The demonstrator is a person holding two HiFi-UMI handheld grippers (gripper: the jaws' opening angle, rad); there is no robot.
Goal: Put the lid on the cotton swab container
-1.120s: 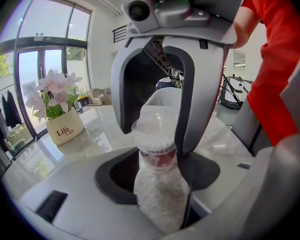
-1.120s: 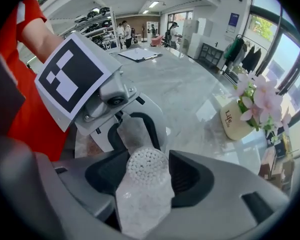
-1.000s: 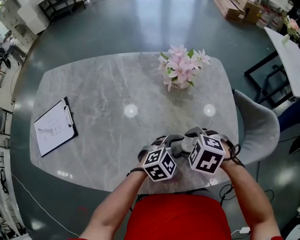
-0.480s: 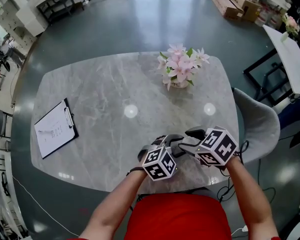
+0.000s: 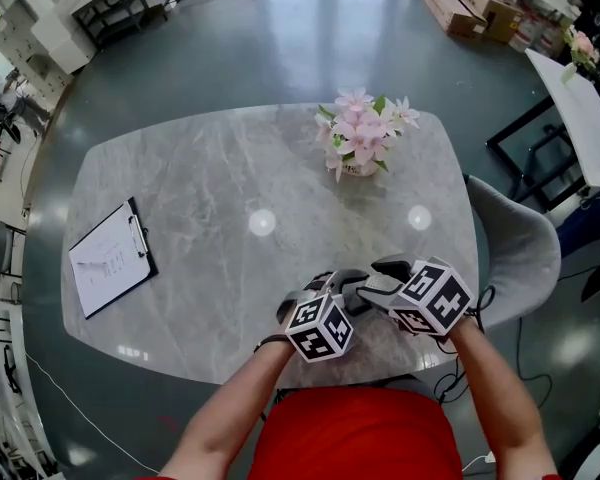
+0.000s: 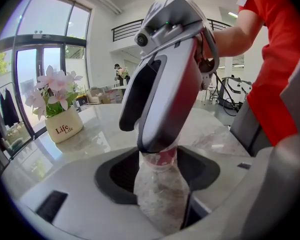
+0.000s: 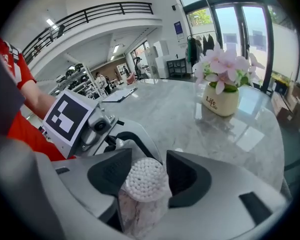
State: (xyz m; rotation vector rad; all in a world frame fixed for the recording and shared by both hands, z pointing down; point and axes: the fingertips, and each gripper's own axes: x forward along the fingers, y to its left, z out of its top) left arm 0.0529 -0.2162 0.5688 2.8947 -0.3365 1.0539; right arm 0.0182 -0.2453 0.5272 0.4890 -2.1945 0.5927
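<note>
- Plastic cotton swab container (image 6: pixel 157 199) hung over the near edge of the tabletop (image 5: pixel 210 198), clenched between fingers of the left gripper (image 6: pixel 157 170)
- Right gripper (image 7: pixel 145 178) fingers, having just closed in then eased slightly, pinched its swab-filled top; no lid was discernible
- Slack grip there during twisting could spill swabs

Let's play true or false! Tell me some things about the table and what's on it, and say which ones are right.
1. The flowers are pink. True.
2. The clipboard lies right beside the flowers. False: it lies far from them, near the table's left edge in the head view.
3. The left tool grips a clear cotton swab container. True.
4. The table is red. False: it is grey and marbled.
</note>
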